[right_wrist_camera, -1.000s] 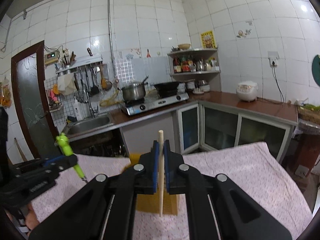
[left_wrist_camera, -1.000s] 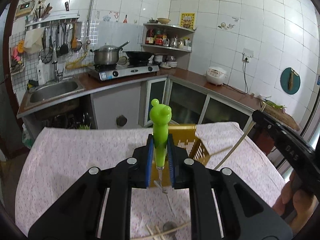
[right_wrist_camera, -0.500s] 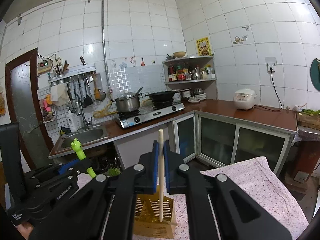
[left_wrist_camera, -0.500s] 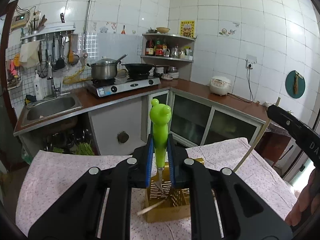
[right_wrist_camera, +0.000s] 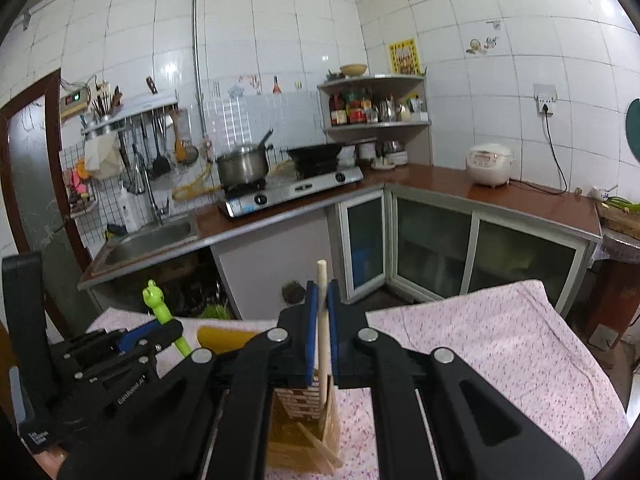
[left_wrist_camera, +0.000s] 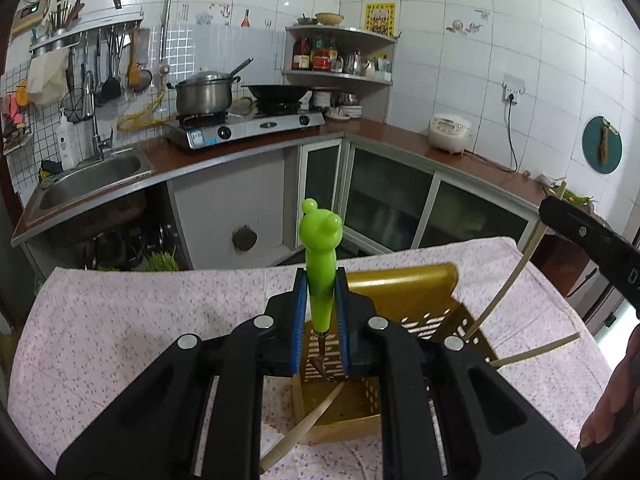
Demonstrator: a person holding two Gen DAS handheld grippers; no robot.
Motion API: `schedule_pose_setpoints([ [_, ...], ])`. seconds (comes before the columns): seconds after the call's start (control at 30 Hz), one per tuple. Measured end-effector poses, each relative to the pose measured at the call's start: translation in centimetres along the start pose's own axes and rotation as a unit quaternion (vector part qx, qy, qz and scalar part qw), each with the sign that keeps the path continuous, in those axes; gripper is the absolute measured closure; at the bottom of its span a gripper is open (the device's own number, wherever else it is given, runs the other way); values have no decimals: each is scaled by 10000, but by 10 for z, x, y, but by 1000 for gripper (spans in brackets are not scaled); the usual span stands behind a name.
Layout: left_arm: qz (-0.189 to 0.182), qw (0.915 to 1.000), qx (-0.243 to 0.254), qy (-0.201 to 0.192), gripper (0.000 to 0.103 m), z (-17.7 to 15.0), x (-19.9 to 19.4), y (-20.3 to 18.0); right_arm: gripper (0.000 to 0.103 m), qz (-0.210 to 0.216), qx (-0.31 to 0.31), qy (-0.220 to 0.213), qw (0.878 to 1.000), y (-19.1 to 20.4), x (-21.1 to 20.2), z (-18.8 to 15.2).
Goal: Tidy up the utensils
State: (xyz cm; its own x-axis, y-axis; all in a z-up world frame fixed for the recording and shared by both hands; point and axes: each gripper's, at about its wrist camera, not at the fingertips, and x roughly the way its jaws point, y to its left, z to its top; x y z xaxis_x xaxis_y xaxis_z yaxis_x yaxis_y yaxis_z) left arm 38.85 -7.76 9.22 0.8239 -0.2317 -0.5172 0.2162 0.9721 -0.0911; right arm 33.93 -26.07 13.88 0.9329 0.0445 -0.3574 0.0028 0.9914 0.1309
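Kitchen counters and tiled walls are filling the background; closer in, I'm working over a table with a pink flowered cloth point(left_wrist_camera: 120, 320). One yellow slotted basket point(left_wrist_camera: 404, 284) is sitting on it, directly beneath both grippers. My left gripper point(left_wrist_camera: 320, 320) is clamping one green frog-handled fork point(left_wrist_camera: 320, 256) upright, tines down over the basket — the nearer drop. My right gripper point(right_wrist_camera: 322, 340) is pinching one chopstick point(right_wrist_camera: 322, 320) vertically, tip inside the basket. I'm counting two more chopsticks already leaning inside.
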Motion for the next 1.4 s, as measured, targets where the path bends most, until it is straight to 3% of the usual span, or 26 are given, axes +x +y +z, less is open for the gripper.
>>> schedule_pose_setpoints([
  [0.27, 30, 9998, -173, 92, 88, -15, -4, 10, 97, 73, -88, 462, 9989, 4, 14, -25],
  [0.37, 106, 9998, -186, -15, 72, -12, -17, 11, 96, 102, -79, 547, 9984, 3, 13, -30],
  [0.5, 163, 9992, -155, -325, 43, -5, -52, 9, 94, 148, -7, 591, 9981, 0, -1, -26],
  [0.53, 207, 9990, -125, -384, 33, -4, -59, 8, 83, 165, 25, 593, 9981, -1, -6, -24],
  [0.57, 290, 9984, -63, -483, 30, -3, -72, 6, 73, 183, 61, 584, 9981, -1, -13, -23],
  [0.6, 312, 9981, -25, -527, 26, -4, -80, 5, 57, 173, 64, 559, 9983, -2, -20, -23],
  [0.73, 433, 9976, 112, -524, 12, -17, -110, 8, 55, 23, -129, 512, 9986, -1, -48, -29],
  [0.8, 485, 9976, 104, -486, 7, -31, -121, 14, 48, -70, -129, 639, 9978, -6, -60, -39],
  [1.07, 372, 9992, -93, 136, 5, -105, -126, 40, 46, -573, -193, 1302, 9896, -22, -83, -107],
  [1.27, 149, 9956, -452, 803, 5, -156, -109, 52, 46, -509, -127, 1853, 9813, -23, -82, -165],
  [1.4, 139, 9939, -414, 1010, 6, -177, -104, 45, 46, -472, -108, 2078, 9770, -17, -83, -195],
])
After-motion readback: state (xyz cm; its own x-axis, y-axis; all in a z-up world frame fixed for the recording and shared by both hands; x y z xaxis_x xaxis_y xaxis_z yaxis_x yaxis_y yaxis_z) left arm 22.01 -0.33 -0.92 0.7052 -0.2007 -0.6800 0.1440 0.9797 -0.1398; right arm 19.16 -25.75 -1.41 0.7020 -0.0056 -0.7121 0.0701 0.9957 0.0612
